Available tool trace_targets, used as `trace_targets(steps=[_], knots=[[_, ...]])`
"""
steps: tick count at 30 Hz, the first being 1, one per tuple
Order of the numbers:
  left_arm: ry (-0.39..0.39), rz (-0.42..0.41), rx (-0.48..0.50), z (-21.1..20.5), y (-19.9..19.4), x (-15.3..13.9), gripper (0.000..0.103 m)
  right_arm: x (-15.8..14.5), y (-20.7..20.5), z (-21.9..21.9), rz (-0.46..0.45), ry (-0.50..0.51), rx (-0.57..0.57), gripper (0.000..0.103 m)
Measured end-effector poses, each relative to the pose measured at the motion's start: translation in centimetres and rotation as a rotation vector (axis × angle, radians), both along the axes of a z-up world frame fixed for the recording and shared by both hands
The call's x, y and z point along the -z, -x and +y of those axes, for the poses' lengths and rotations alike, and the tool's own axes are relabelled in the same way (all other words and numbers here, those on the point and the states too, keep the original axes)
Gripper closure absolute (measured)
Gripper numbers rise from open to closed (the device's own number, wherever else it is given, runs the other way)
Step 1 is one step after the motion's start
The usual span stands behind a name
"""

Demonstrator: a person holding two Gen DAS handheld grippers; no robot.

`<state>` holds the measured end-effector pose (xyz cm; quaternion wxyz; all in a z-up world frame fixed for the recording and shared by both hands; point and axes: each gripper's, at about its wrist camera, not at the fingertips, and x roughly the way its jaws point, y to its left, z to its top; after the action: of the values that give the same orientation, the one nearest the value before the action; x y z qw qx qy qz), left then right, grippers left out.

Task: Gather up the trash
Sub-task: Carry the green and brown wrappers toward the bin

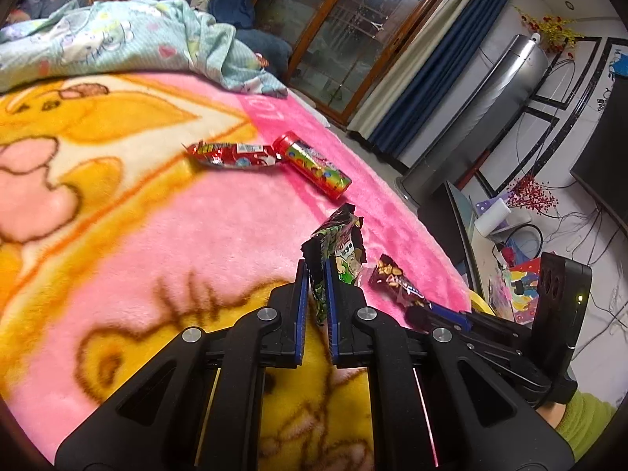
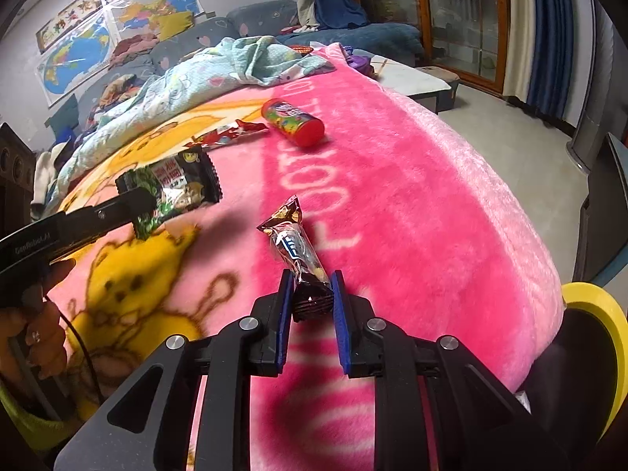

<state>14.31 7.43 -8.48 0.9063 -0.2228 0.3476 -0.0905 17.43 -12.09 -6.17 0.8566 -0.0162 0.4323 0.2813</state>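
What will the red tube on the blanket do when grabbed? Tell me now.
The tube is a round, rigid-looking cylinder lying on its side, so it probably rolls if nudged. Its glossy wrap may slip in a claw. The plush blanket should damp rolling.

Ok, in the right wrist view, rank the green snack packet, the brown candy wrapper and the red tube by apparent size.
1. green snack packet
2. brown candy wrapper, nearly as large but closest to the camera, so unsure
3. red tube, farthest away

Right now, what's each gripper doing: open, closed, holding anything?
Left gripper: shut on the green snack wrapper, lifted off the pink blanket.
Right gripper: shut on the brown snack wrapper.
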Motion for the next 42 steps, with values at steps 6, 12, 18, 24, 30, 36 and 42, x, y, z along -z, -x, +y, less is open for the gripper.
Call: trace_targets(steps=[6,12,18,24,30,36,42], knots=[[-0.019,-0.034,0.001,-0.4,0.8,-1.2,0.099,-1.1,1.0,-0.3,-0.018,-0.012,-0.009,0.084],[-0.018,-0.059,0.014,-1.0,1.5,-2.3,0.099,-2.2,1.6,-1.3,-0.030,-0.028,0.008,0.084],[-0.011,-0.077,0.041,-2.1,1.9,-3.1,0.099,-3.0,1.8,-3.0,-0.040,-0.042,0.046,0.084],[-0.007,-0.095,0.070,-3.2,2.3,-3.9,0.099,-3.8,2.1,-4.9,-0.052,-0.059,0.087,0.084],[-0.011,-0.110,0.102,-4.4,2.7,-4.5,0.099,-4.6,2.3,-7.0,-0.073,-0.069,0.137,0.084],[-0.024,-0.120,0.142,-5.9,2.9,-4.8,0.099,-4.7,2.4,-9.6,-0.080,-0.079,0.204,0.084],[-0.042,-0.126,0.193,-8.0,3.3,-4.7,0.099,-4.7,2.8,-12.5,-0.080,-0.094,0.272,0.084]])
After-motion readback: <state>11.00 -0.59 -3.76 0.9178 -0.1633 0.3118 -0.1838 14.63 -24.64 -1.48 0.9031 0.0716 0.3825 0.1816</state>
